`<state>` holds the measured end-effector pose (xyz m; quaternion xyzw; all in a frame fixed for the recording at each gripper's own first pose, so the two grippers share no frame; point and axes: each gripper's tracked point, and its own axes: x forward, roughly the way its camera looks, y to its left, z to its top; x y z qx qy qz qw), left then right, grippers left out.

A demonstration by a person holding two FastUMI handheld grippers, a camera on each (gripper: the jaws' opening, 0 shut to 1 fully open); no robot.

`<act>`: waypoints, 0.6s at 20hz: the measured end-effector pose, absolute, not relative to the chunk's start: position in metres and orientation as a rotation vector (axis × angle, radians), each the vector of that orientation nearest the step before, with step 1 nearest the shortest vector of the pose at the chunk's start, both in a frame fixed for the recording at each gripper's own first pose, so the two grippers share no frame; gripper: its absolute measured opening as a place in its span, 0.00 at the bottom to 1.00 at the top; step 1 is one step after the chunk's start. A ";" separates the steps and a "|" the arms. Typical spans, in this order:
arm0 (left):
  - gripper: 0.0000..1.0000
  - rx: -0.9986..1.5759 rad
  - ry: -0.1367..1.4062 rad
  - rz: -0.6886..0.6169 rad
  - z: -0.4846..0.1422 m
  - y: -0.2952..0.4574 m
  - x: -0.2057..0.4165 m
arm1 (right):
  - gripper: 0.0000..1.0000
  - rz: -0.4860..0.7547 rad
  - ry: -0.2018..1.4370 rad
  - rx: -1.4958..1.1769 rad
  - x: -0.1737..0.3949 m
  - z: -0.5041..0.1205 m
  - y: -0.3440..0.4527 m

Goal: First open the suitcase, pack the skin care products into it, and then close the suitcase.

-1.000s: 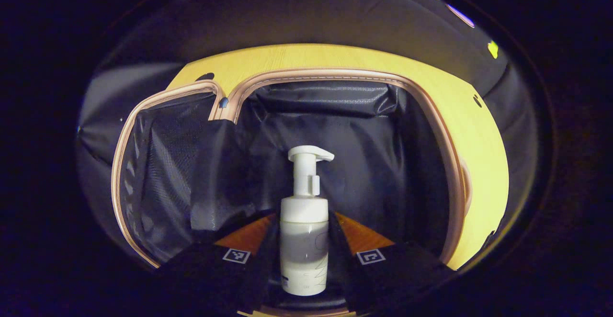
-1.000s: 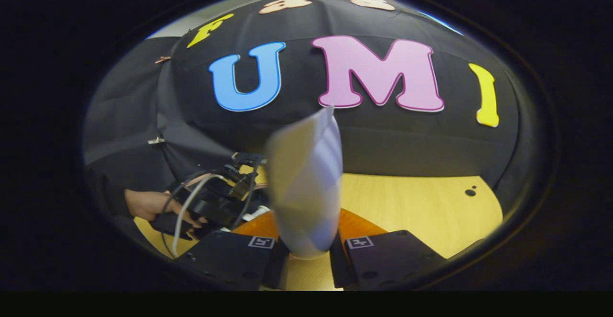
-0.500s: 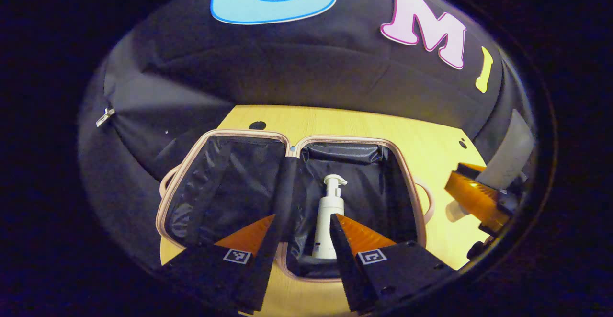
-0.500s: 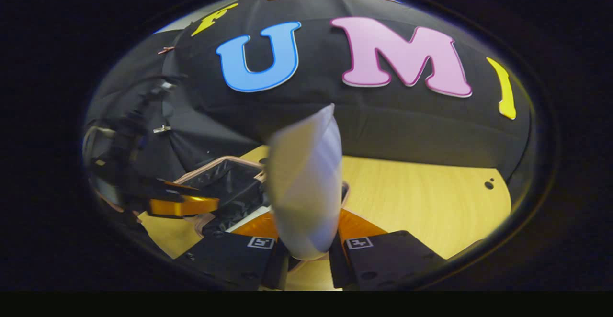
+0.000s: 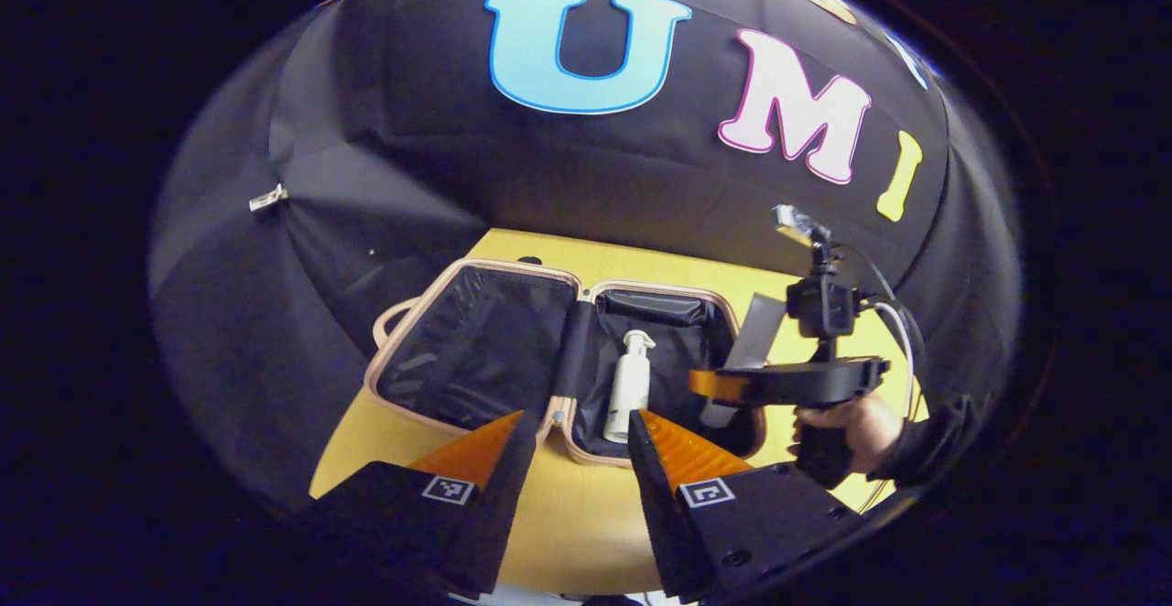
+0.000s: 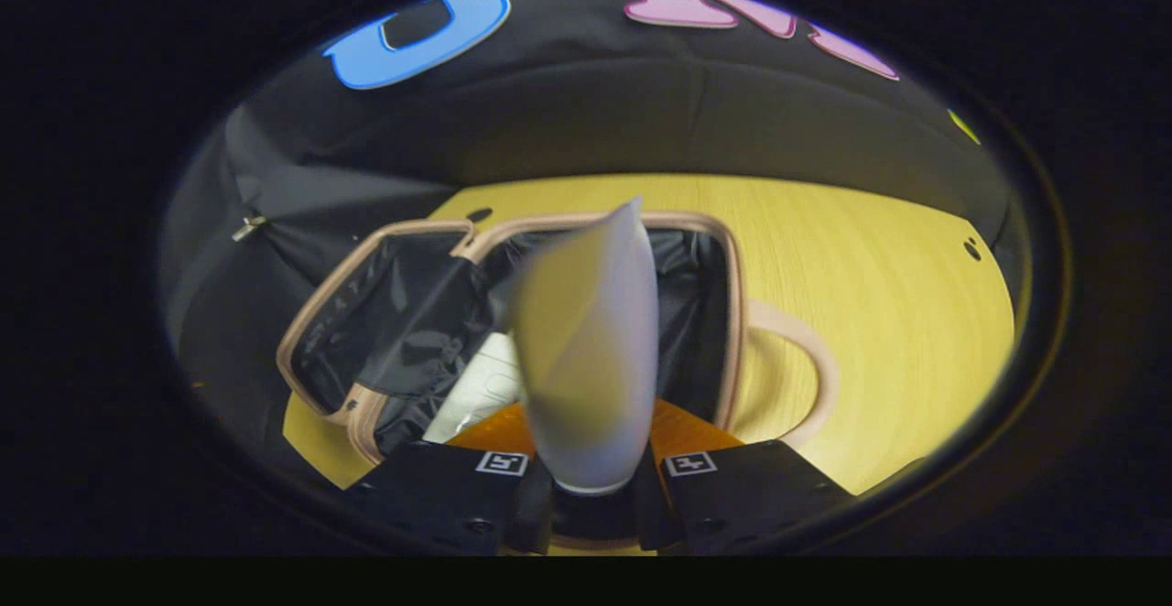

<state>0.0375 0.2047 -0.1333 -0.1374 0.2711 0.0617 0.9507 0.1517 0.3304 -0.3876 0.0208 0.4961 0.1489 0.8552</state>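
The suitcase (image 5: 549,359) lies open and flat on the wooden table (image 5: 568,514), its two black-lined halves side by side inside a pink rim. In the left gripper view, the left gripper (image 5: 574,437) hangs above the table's near strip with its orange fingers (image 5: 673,446) spread wide and nothing between them. Ahead of the fingertips, past the near rim, a white pump bottle (image 5: 630,386) lies in the right-hand half. Bare table runs between the fingers and the rim, and more beyond the far rim up to the black cloth wall.

To the right of those fingers, a hand (image 5: 847,423) holds the right gripper (image 5: 710,386) over the same half, just beside the bottle. In the right gripper view, the right gripper (image 6: 591,487) has its fingers closed on the base of a white tube (image 6: 586,350), which stands up between them and points over the right-hand half. A loop handle (image 6: 806,359) lies on the table right of the rim, with open wood beyond.

Half a second ago the left gripper's fingertips reached over the bottle and the case; now they stand back over the table. The tube, then over the table's edge, is now over the case.
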 end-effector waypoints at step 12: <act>0.66 -0.366 0.560 0.202 -0.141 0.227 -0.005 | 0.47 0.225 1.075 0.013 0.161 -0.386 0.343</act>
